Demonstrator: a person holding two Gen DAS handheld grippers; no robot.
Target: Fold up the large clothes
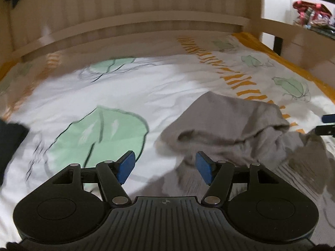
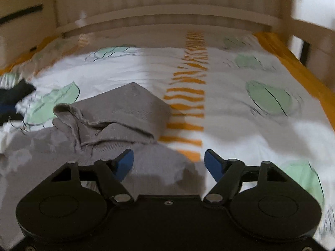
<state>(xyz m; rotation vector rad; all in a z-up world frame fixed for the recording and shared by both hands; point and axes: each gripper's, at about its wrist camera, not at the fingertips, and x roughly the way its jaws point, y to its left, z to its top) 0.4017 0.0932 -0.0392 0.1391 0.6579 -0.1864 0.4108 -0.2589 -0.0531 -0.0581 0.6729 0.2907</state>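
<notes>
A grey knit garment (image 1: 230,125) lies crumpled on the bed, with a hood-like part bunched on top; it also shows in the right wrist view (image 2: 117,117). My left gripper (image 1: 165,167) is open and empty, over the garment's left edge. My right gripper (image 2: 169,164) is open and empty, over the garment's near right edge. The right gripper's blue tips show at the far right of the left wrist view (image 1: 328,123).
The bed has a white sheet (image 1: 125,87) with green leaf prints and orange stripes. A wooden headboard (image 1: 136,25) stands behind. Dark clothing (image 1: 10,142) lies at the left, also in the right wrist view (image 2: 14,98). A wooden bed frame post (image 1: 303,48) stands at the right.
</notes>
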